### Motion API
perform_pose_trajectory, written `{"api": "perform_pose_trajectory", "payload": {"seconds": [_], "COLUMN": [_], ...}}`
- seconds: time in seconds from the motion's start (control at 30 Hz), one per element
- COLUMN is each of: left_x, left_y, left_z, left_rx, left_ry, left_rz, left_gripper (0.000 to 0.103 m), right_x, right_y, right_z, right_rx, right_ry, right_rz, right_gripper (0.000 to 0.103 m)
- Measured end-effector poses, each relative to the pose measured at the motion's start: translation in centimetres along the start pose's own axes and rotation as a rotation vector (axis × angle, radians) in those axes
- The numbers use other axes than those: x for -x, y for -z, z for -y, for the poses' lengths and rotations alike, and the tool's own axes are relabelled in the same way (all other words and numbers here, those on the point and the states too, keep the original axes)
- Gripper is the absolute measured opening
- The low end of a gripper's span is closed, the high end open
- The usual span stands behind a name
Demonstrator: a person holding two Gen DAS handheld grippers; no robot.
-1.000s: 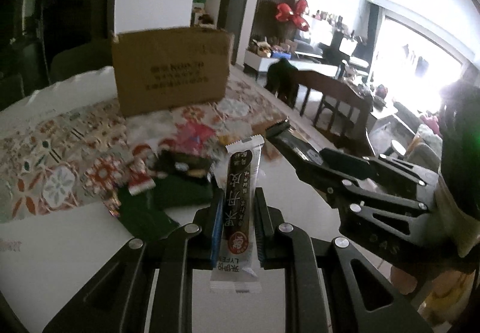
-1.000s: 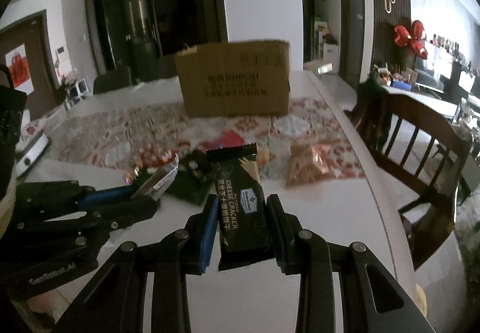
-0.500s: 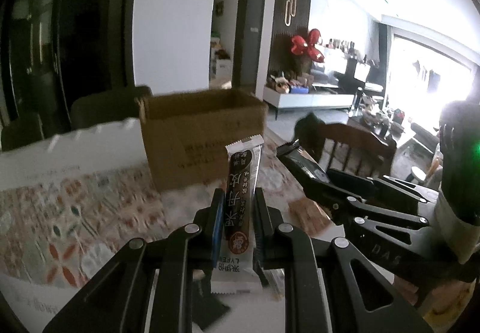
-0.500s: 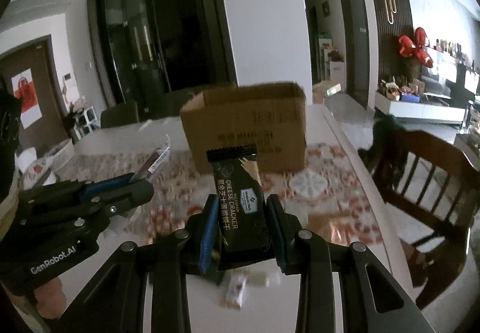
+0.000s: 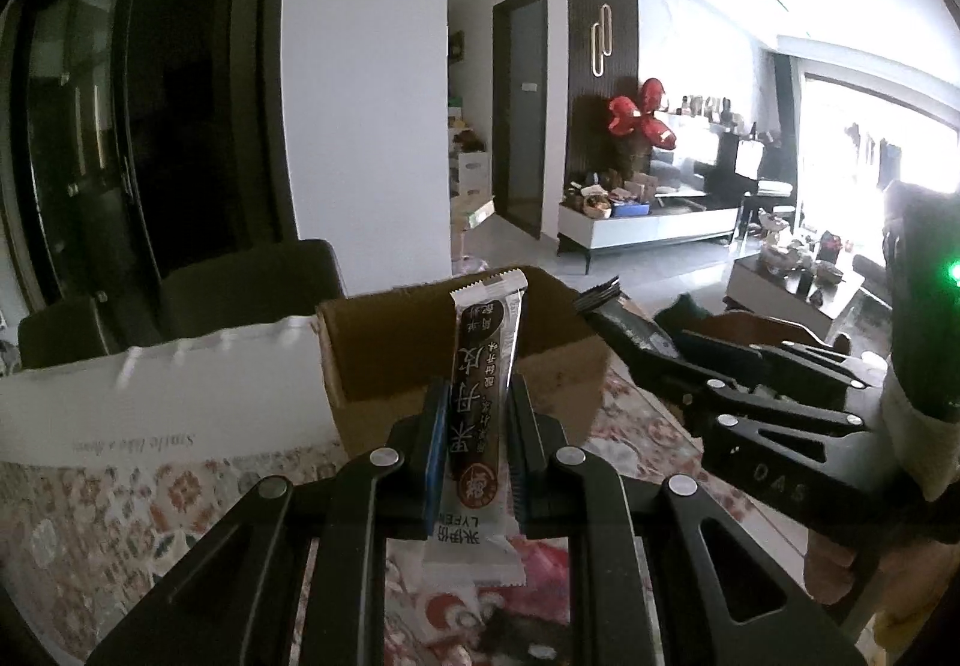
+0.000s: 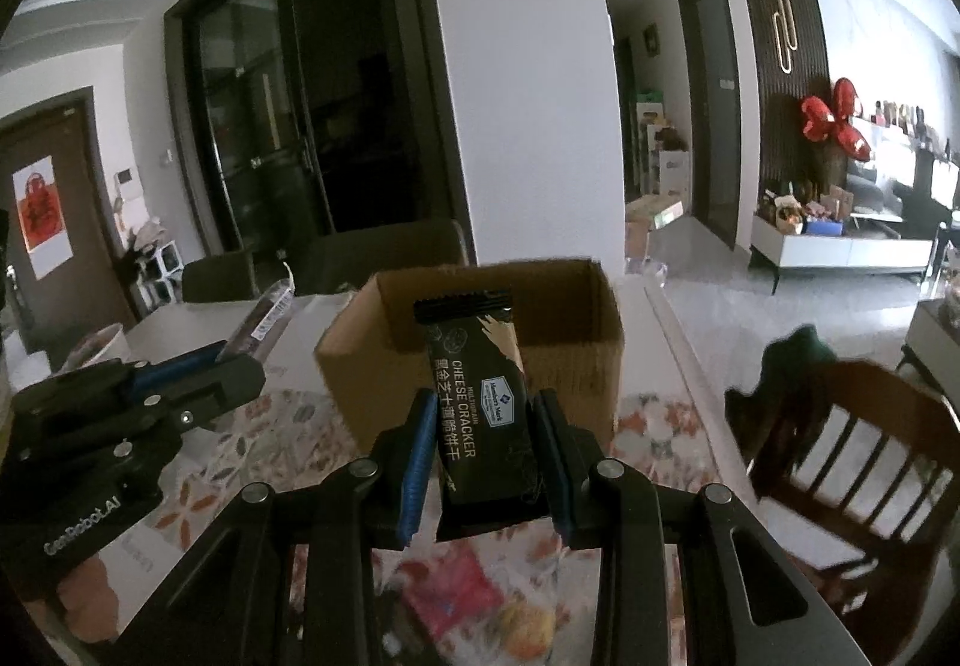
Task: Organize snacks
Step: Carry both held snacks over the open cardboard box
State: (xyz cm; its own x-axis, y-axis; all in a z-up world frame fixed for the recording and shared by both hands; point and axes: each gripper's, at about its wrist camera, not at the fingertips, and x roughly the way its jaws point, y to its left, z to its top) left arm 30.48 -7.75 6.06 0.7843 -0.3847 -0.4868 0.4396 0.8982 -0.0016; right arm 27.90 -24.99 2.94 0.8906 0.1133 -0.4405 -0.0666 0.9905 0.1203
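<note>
Both hand-held grippers hang above the patterned surface (image 6: 252, 444), side by side and aimed at the open cardboard box (image 6: 474, 360) ahead; this reads as a carry toward the box, presumably the collecting bin for the snacks.

The left hand-held gripper (image 5: 474, 444) is clamped on a slim snack bar (image 5: 483, 396), gripped low on its length so most of the wrapper stands upright and clear of the jaws. Wrapper: dark brown panel with pale Chinese lettering, white crimped ends.

The right hand-held gripper (image 6: 483, 450) is closed on a cheese cracker pack (image 6: 480, 402), also held upright by its lower half. Wrapper: black with gold print, "CHEESE CRACKER" legible, serrated top seal.

Loose snack packets (image 6: 450, 600) lie blurred on the surface below, not yet sorted.

The box interior is not visible from either view.
</note>
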Motion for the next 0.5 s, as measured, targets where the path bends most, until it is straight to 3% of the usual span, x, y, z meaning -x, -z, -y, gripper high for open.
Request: {"api": "perform_pose_trajectory", "payload": {"seconds": [0.5], "left_x": [-8.3], "left_y": [-5.2], "left_z": [-2.6], "left_rx": [0.023], "left_ry": [-0.009], "left_rz": [-0.067], "left_gripper": [0.019], "right_x": [-8.7], "right_y": [-6.2], "right_z": [2.7], "right_rx": [-0.019], "right_ry": [-0.004], "right_rz": [-0.087], "right_gripper": [0.034]}}
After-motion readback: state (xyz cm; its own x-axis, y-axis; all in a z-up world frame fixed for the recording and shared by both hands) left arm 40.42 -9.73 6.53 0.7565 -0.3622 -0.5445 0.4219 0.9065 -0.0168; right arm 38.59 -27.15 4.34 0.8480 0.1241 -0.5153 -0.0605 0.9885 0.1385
